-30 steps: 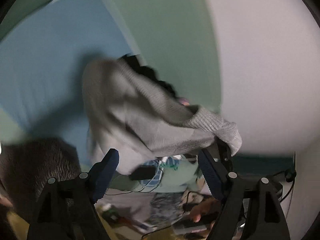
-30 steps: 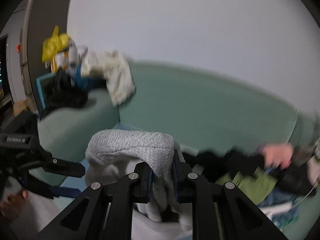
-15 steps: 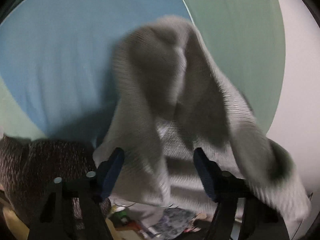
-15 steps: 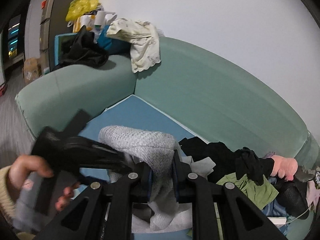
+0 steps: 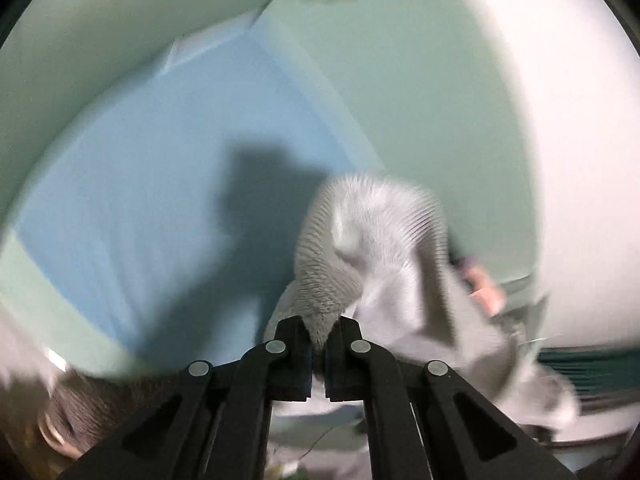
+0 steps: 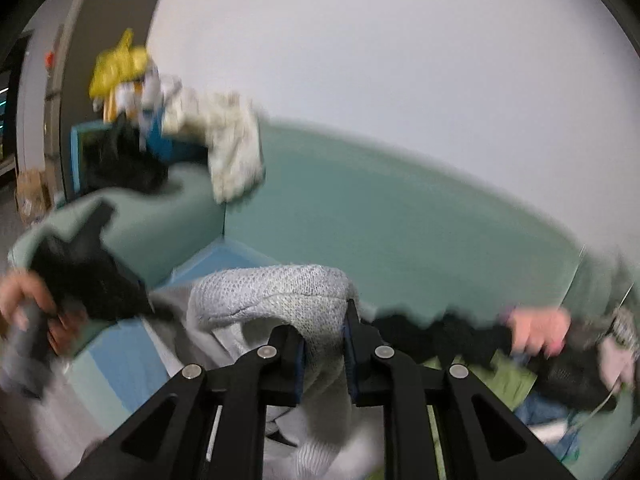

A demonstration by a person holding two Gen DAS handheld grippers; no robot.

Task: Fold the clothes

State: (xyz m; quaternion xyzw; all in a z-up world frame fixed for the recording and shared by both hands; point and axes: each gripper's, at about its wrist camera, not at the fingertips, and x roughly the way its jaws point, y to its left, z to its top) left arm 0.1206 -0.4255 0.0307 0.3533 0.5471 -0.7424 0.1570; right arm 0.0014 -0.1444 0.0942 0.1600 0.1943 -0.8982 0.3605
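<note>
Green sofa, blue seat cover [image 5: 152, 184]: grey knit garment [image 5: 384, 248] held aloft between both tongs.
Left tongs [image 5: 318, 354] pinch one bunched edge; right tongs [image 6: 323, 354] pinch another fold. You hold it crumpled above the seat; draw your grips apart, level them, then lower it flat, clear of the clothes pile [image 6: 452, 336].
</note>
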